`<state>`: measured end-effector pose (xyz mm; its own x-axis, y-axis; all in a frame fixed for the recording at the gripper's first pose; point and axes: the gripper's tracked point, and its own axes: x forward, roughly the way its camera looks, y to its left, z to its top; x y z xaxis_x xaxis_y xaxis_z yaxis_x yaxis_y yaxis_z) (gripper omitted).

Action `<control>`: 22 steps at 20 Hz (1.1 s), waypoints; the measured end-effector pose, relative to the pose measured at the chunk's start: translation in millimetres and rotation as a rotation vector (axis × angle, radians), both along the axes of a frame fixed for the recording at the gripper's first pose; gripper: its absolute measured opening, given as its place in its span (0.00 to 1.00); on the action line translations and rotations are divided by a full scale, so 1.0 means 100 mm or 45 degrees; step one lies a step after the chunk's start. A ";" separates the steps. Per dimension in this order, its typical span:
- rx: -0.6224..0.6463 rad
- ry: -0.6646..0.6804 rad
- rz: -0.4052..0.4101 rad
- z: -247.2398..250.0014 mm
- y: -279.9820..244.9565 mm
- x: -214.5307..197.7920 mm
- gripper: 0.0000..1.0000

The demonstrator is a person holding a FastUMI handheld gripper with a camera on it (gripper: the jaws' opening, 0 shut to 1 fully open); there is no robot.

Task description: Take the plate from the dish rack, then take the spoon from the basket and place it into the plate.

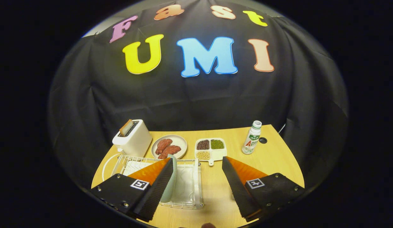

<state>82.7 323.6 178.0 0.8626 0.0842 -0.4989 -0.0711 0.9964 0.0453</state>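
A pale green plate (171,185) stands on edge in the white wire dish rack (197,186), at the near left of the wooden table (215,196). My gripper (197,159) is open and hangs above the table's near side. Its left finger (155,186) lies over the rack and covers the plate's left part, so the plate shows just inside that finger. The right finger (236,186) is over bare table to the right of the rack. Nothing is held between the fingers. A curved white wire rim (105,165) shows at the rack's far left.
Beyond the rack stand a white toaster (133,139) with a slice in it, a round plate of meat pieces (169,146) and a white divided dish of beans (211,148). A small white bottle (252,137) stands at the far right, beside a hole in the table (263,140).
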 end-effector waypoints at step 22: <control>-0.214 0.635 -0.255 -1.32 0.45 0.14 0.54</control>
<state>96.9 368.9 46.2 0.5101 -0.1725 -0.8426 0.1093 0.9847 -0.1354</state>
